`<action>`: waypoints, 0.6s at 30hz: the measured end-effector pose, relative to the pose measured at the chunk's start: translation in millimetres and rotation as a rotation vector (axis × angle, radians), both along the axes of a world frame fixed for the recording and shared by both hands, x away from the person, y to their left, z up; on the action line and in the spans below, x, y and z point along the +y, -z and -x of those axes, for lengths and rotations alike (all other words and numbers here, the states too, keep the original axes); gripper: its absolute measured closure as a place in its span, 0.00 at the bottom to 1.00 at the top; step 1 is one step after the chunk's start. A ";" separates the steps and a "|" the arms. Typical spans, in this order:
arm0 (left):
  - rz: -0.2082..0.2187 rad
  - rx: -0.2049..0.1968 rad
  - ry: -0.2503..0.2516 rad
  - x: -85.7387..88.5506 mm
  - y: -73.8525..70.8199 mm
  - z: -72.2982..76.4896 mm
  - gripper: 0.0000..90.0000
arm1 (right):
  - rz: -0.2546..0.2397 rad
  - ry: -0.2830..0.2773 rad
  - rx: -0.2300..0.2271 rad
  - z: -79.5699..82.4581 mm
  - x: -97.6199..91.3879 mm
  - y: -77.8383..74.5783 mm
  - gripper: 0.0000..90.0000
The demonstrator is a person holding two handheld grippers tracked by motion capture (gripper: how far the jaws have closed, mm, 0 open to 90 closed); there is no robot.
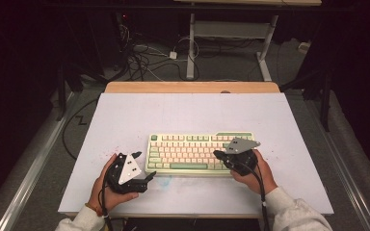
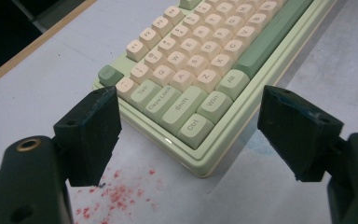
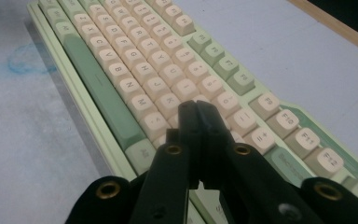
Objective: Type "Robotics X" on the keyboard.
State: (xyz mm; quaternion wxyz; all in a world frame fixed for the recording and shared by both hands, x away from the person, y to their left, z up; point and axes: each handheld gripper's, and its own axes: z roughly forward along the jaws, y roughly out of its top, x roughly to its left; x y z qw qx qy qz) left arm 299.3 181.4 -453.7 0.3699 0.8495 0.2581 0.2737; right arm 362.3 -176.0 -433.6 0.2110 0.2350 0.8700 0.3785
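Two tongs are in my hands, one at each end of the mechanical keyboard (image 1: 200,154), which lies near the front middle of the white surface (image 1: 183,110). Its cream keys sit in a pale green case, with darker green modifiers and a green space bar (image 1: 188,166) along the near row.

My left tongs (image 1: 148,177) hover just off the keyboard's near-left corner, apart from it, jaws spread wide — in the left gripper view the Ctrl key (image 2: 194,130) and Shift key (image 2: 181,108) show between the two black pads with nothing held. Red specks (image 2: 116,193) dot the surface just in front of that corner.

My right tongs (image 1: 217,154) are over the keyboard's right part, jaws pressed together with nothing between them — in the right gripper view their tip sits over the cream keys just beyond the M key (image 3: 138,102); whether it touches a key I cannot tell. A faint blue smear (image 3: 28,58) marks the surface beside the keyboard's front edge.
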 end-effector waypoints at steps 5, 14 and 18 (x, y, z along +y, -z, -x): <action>-0.008 0.005 -0.008 3.9 1.6 2.2 0.21 | 0.014 -0.004 0.006 -11.8 10.8 0.0 1.00; -0.007 0.008 -0.011 7.6 1.0 5.8 0.21 | 0.069 0.024 0.044 -31.0 31.1 8.6 1.00; -0.012 0.014 -0.008 6.4 2.1 5.0 0.21 | 0.083 0.037 0.054 -35.7 32.4 12.0 1.00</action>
